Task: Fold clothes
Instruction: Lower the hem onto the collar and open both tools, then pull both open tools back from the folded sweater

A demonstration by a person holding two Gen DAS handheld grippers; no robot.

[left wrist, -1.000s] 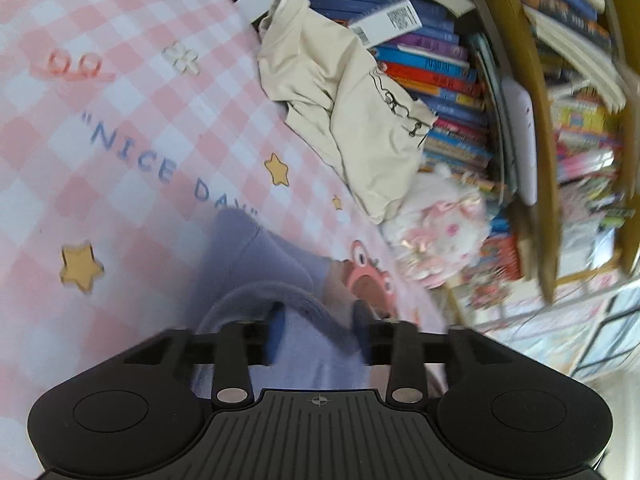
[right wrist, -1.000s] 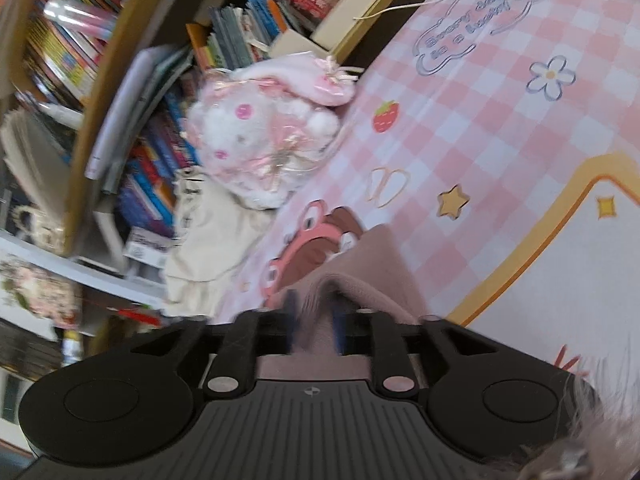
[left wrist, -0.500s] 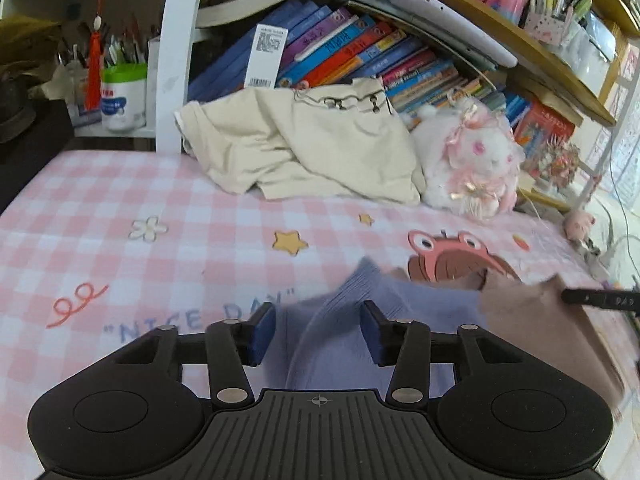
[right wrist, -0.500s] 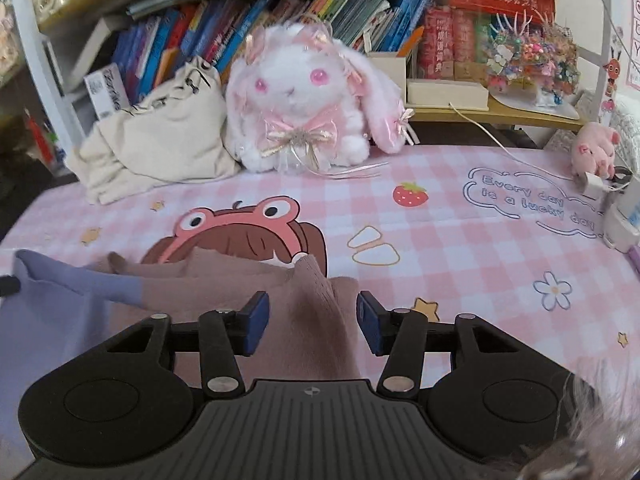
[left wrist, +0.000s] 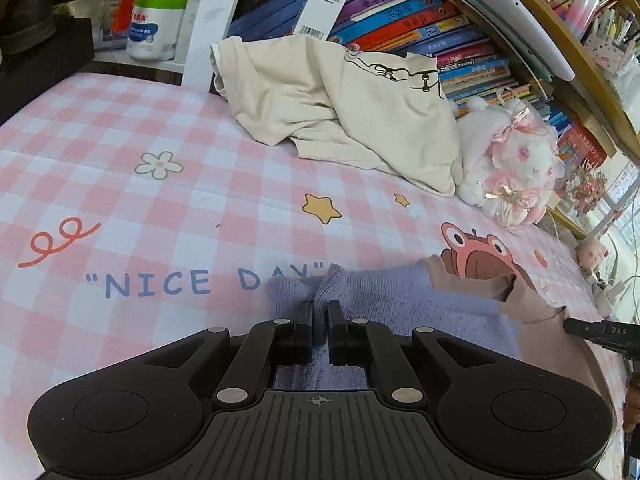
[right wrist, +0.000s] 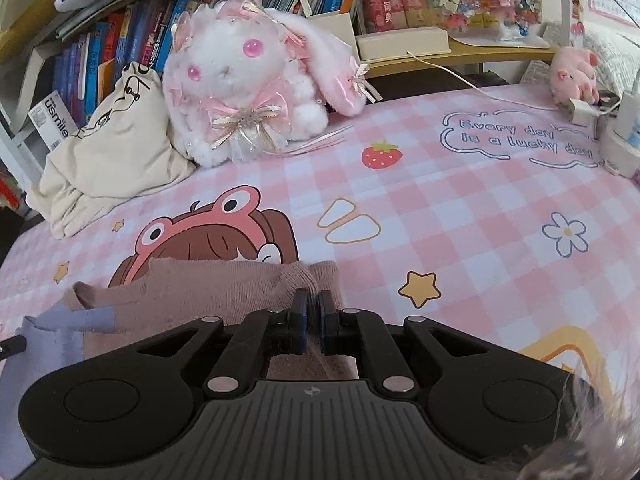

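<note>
Both claws had just been closing, and each now pinched knit fabric where half a second earlier the cloth merely lay between spread jaws. In the left wrist view the left claw [left wrist: 319, 316] was shut on a bunched corner of the lilac half of the two-tone knit garment [left wrist: 400, 296], low in the centre of the frame, with the tip of the other tool poking in at the right edge. In the right wrist view the right claw [right wrist: 314, 314] was clamped on the dusty-pink half of the same garment [right wrist: 224, 288], whose lilac part showed at the lower left. With both far corners gripped, the garment looked ready to be lifted or drawn over into a fold (a judgement, since nothing was yet raised off the cloth). It lay flat on the pink checked tablecloth [left wrist: 168, 208] covering the tabletop, printed with "NICE DAY", stars, a flower and a frog-hatted cartoon girl [right wrist: 208, 236]. Further back, from left to right in the left view, stood a green-lidded tub [left wrist: 154, 26], a crumpled cream garment [left wrist: 340, 112] still waiting its turn, and a white plush rabbit [left wrist: 512, 168] with pink bows. Behind them ran crowded bookshelves [left wrist: 420, 28]; in the right view a small pink pig toy [right wrist: 574, 76] and chargers sat at the upper right.
</note>
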